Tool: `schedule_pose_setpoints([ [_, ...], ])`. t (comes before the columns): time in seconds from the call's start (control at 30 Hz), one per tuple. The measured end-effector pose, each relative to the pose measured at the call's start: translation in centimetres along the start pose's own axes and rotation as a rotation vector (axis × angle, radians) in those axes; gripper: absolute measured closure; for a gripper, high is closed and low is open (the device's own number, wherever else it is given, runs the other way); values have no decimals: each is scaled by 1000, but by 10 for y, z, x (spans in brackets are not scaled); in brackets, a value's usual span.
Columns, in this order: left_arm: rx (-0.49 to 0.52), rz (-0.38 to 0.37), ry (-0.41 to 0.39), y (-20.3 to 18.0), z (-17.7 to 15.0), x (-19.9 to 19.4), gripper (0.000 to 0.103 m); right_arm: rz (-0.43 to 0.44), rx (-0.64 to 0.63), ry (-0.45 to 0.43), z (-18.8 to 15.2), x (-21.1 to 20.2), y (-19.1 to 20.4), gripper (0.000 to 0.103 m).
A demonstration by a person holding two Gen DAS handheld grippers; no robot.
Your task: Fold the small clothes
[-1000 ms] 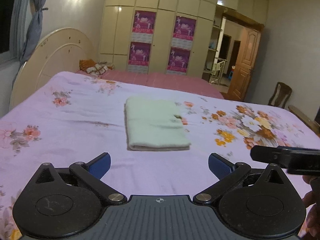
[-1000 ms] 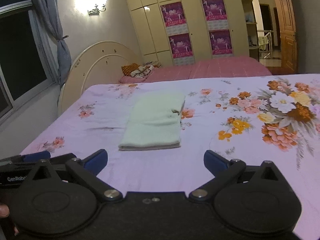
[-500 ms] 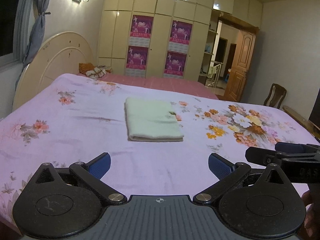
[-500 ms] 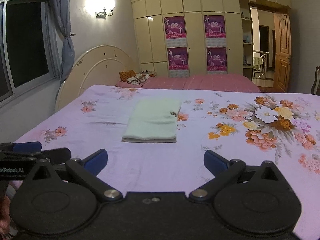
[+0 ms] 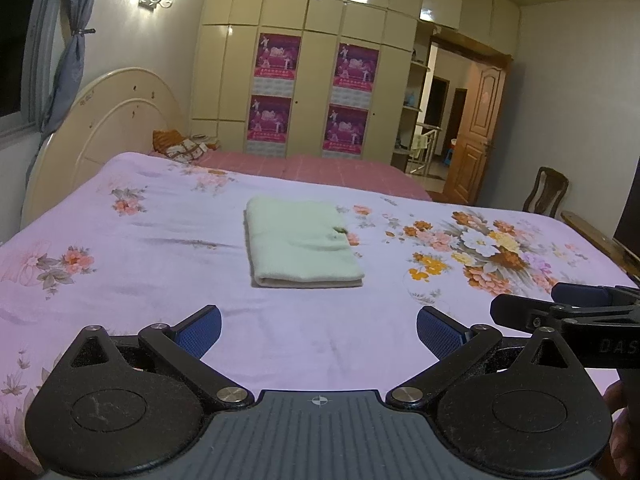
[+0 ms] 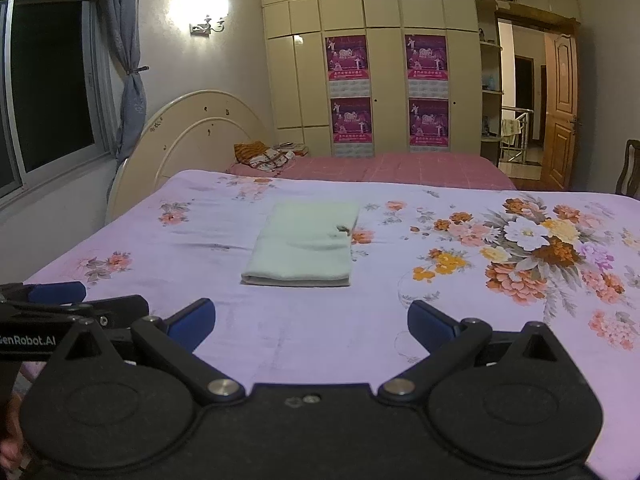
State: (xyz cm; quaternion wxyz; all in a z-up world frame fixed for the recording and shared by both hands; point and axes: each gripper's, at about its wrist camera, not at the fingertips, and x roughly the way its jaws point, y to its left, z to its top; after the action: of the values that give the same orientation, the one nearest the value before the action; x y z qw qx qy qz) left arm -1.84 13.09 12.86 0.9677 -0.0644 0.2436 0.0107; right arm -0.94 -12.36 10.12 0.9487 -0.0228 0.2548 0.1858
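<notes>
a pale green cloth point(image 5: 301, 249) lay already folded flat on the bed point(image 5: 160, 280), mid-sheet. both the left gripper point(image 5: 319, 328) and right gripper point(image 6: 310, 320) were held spread, empty, well short of it; little seemed left.

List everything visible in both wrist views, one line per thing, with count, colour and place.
folded cloth: one, pale green, flat mid-bed, touched by neither gripper
bedsheet: one, lilac with floral print, covering the near bed
headboard: one, cream, curved, at the bed's left end
pink bedding: one, beyond the lilac sheet
small pile of cloth: one, orange and patterned, by the headboard
wardrobe: one, cream, back wall
posters: four, magenta, on wardrobe doors
wall lamp: one, lit
curtain: one, grey-blue, tied, by the window
door: one, wooden, open
chair: one, dark wood, right
left gripper: open, empty
right gripper: open, empty
</notes>
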Motion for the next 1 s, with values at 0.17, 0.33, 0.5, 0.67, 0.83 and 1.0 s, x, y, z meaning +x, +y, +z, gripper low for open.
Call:
schedule_pose_setpoints([
  [0.17, 1, 0, -2, 0, 2, 3, 0, -2, 4, 6, -1, 1, 0, 1],
  [0.33, -1, 1, -3, 0, 1, 2, 0, -7, 3, 8, -1, 1, 0, 1],
  [0.5, 2, 0, -2, 0, 1, 2, 0, -13, 4, 9, -1, 1, 1, 1],
  [0.67, 4, 2, -1, -1, 0, 3, 0, -13, 6, 8, -2, 1, 0, 1],
  [0.83, 4, 1, -1, -3, -1, 3, 0, -15, 8, 5, -3, 2, -1, 1],
  [1.0, 1, 1, 2, -2, -2, 4, 0, -18, 9, 6, -4, 3, -1, 1],
])
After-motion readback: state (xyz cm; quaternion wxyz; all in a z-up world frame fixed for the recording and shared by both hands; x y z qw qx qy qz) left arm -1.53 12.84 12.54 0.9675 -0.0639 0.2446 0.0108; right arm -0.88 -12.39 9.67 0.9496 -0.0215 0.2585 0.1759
